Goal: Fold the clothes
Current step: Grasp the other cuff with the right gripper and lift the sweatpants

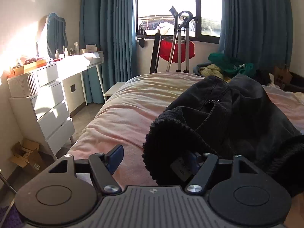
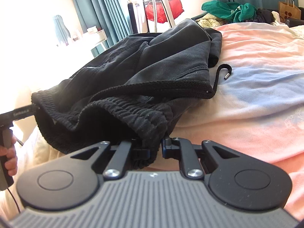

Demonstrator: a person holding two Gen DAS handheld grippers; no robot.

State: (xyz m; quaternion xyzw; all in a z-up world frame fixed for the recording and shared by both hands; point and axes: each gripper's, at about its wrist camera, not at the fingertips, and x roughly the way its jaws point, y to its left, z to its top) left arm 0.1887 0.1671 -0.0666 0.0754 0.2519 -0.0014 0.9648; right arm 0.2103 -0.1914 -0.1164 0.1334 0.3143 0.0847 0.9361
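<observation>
Two grippers: both in view, one garment between them.
Garment: dark shorts [image 2: 144, 70] with a ribbed elastic waistband, heaped on the pink blanket [image 2: 256, 57]; in the right wrist view they fill the centre and left of the frame, waistband toward the camera.
Right gripper [image 2: 155, 152]: jaws nearly together, pinched on a bunched fold of waistband at lower centre of its frame.
Left gripper [image 1: 153, 157]: jaws wide apart. Left pad stands over bare blanket; right pad is hidden under the black waistband edge [image 1: 171, 133] draped over it. No pinch is visible, so this reads as not holding.
Key relation: in the left wrist view the shorts lie to the right of the claw's centre, the open gap mostly to the left of the cloth. Waistband seems to run from one gripper to the other, legs trailing toward the upper part of the frame.
Nearer hand: right already has cloth; left would likely need to shift rightward over the edge before closing.
Drawstring [image 2: 222, 74]: loose, metal tip on the blanket, centre right.
Writing: small white lettering on the left gripper's finger at left edge of the right wrist view, too blurred to read. Paper bag [image 2: 288, 9], upper right, carries a dark dot motif, no legible words.
</observation>
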